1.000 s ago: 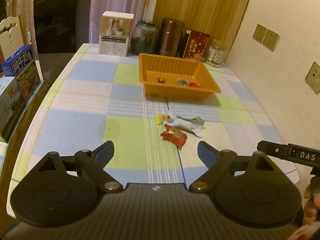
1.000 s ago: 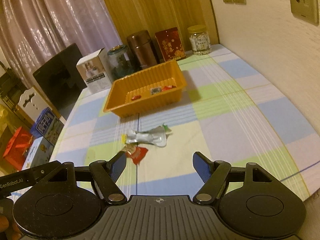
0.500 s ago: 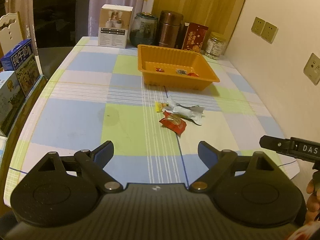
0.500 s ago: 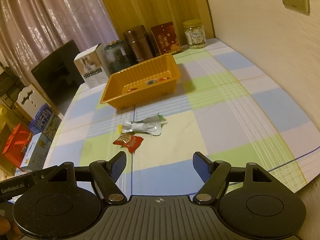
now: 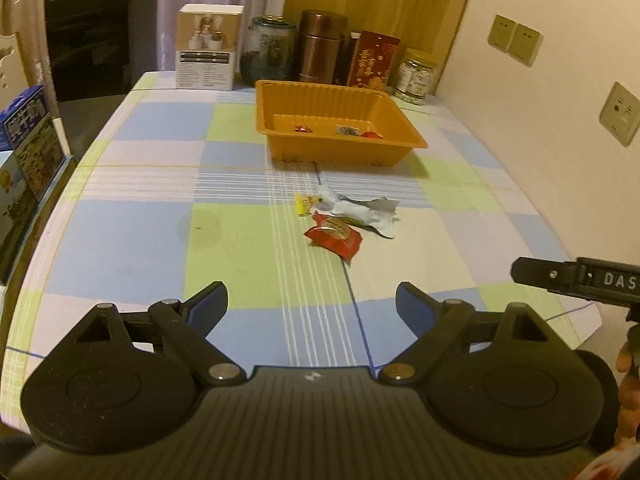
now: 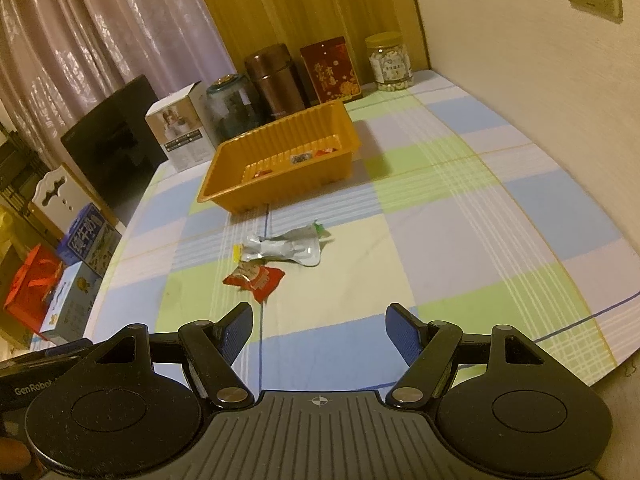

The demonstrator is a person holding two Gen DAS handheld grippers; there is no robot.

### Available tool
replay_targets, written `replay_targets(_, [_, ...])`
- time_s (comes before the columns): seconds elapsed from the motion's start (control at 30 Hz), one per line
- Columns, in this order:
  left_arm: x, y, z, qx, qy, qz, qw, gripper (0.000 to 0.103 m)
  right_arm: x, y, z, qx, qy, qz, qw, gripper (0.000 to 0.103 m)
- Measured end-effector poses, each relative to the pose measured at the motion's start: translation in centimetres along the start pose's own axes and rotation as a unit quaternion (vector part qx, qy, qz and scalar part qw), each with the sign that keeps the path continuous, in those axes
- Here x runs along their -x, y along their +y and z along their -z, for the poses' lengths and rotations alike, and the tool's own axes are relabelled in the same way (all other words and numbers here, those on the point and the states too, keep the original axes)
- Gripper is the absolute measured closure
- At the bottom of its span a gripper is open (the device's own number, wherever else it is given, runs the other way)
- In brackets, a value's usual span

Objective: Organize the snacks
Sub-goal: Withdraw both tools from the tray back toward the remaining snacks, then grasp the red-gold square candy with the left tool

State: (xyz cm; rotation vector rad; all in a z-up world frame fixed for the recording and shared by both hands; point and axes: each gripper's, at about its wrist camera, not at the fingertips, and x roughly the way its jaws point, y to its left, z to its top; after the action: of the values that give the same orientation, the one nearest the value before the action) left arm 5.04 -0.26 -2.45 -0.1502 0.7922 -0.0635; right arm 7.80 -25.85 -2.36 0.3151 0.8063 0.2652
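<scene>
An orange tray [image 5: 394, 118] [image 6: 224, 158] stands at the back of the checked table with three small snacks inside. In the middle of the table lie a red snack packet [image 5: 335, 237] [image 6: 256, 278], a crumpled silver wrapper [image 5: 362, 210] [image 6: 286, 246] and a small yellow candy [image 5: 303, 204] [image 6: 237, 251]. My left gripper [image 5: 312, 304] hovers open over the near edge, well short of the snacks, nothing between its fingers. My right gripper [image 6: 320, 330] is likewise open and empty, just short of the red packet.
Along the back stand a white box [image 5: 208, 48], a glass jar [image 5: 270, 50], a brown flask [image 5: 322, 48], a red tin [image 5: 372, 62] and a small jar [image 5: 416, 76]. A wall with sockets bounds the right. Cartons [image 5: 30, 136] sit left of the table.
Both views have drawn back a little and lifted, so the tray and snacks appear farther off. Neither gripper's opening has changed; the snacks lie where they were.
</scene>
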Motion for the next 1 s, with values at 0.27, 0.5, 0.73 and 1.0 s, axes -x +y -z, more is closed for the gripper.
replay_targets(0.27, [-2.0,-0.7,-0.2,-0.037,0.007,0.004,0.9993,0.013,-1.7,-0.6,-0.3,0.009,0.012,0.004,1.0,0.03])
replay_targets(0.5, [-5.1,-0.6,-1.0,-0.06,0.013,0.01,0.998,0.013,-4.5,-1.0,-1.6,0.035,0.027,0.002,0.999,0.03])
replay_targets(0.73, [-9.0,-0.7,-1.9,-0.091,0.018,0.024,0.9954,0.014,-8.0,-1.6,-3.1,0.062,0.048,0.001,0.997,0.03])
replay_targets(1.0, [-13.3,-1.5,-2.6,-0.139,0.027,0.036,0.9893,0.018,-11.4,-2.3,-4.2,0.068,0.061,-0.001,0.996,0.03])
